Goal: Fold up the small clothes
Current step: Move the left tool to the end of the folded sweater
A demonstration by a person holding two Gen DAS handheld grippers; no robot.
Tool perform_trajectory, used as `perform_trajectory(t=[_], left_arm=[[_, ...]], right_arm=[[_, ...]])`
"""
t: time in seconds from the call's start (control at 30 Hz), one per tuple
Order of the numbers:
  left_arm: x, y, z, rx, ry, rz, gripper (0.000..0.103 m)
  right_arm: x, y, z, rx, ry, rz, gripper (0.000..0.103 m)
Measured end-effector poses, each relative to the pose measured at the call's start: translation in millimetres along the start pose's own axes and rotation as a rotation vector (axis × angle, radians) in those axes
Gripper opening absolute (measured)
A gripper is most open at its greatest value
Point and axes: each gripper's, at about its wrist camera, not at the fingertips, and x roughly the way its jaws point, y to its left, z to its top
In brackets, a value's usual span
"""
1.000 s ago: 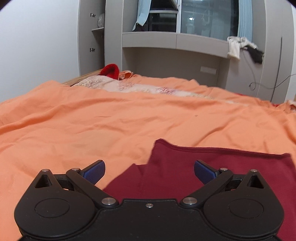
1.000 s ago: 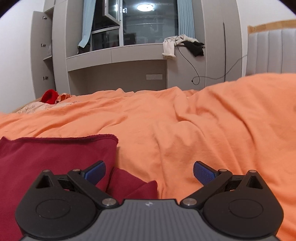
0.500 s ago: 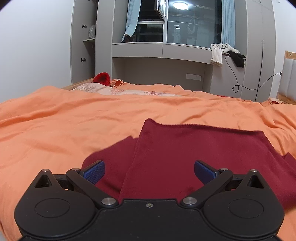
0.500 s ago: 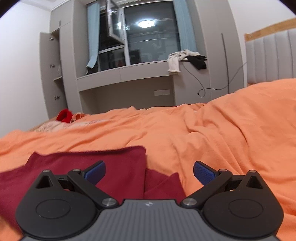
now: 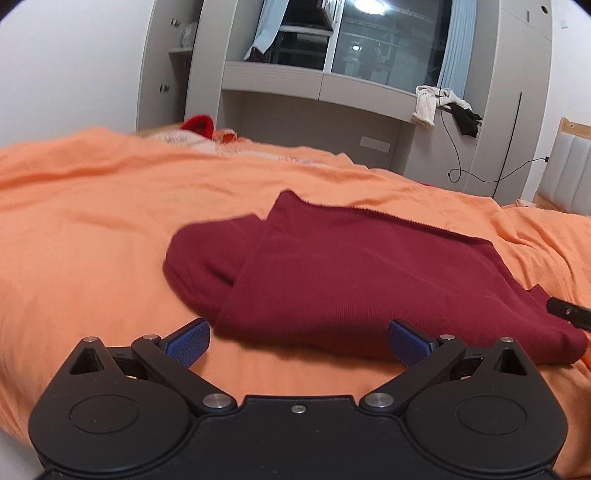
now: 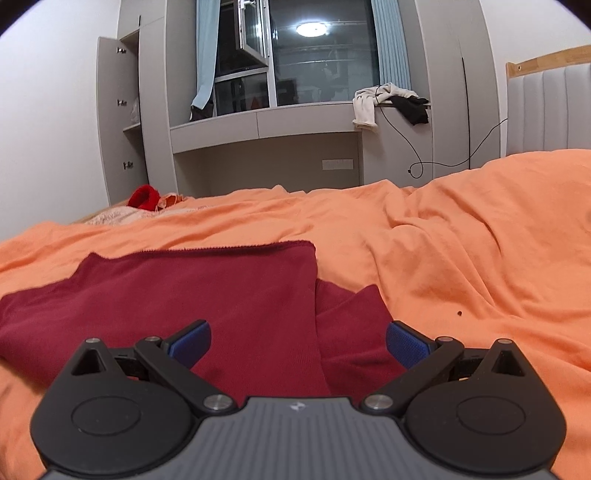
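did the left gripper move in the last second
Yes. The left gripper pulled back: the dark red garment, which lay under its fingers, now lies wholly ahead on the orange bedspread.

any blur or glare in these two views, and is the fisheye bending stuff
Left wrist: the dark red garment and orange bedspread look smeared, and the window frame tilts. Right wrist: sharper; the ceiling lamp's reflection glares in the window, and the cabinets bow inward at the edges.
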Motion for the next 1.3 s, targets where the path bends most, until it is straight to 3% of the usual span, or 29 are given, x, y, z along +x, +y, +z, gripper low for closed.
perform_trajectory(t=[0.37, 0.6, 0.8, 0.97, 1.3], left_arm=[[12, 11, 0, -0.098, 0.057, -0.015, 0.102], [16, 17, 2, -0.165, 0.055, -0.028, 0.102], [18, 24, 4, -0.239, 0.054, -0.049, 0.102], [21, 25, 5, -0.255, 0.054, -0.047, 0.102], [23, 33, 3, -0.338, 0.037, -0.055, 0.102]], right_arm=[[-6, -2, -16, -0.032, 0.020, -0.035, 0.103], [-17, 1, -10, 0.007, -0.046, -0.022, 0.103], [-20, 21, -5, 0.074, -0.081, 0.036, 0.103], [-6, 54, 0, 0.101, -0.027, 0.001, 0.103], [9, 122, -11, -0.218, -0.092, 0.087, 0.103]])
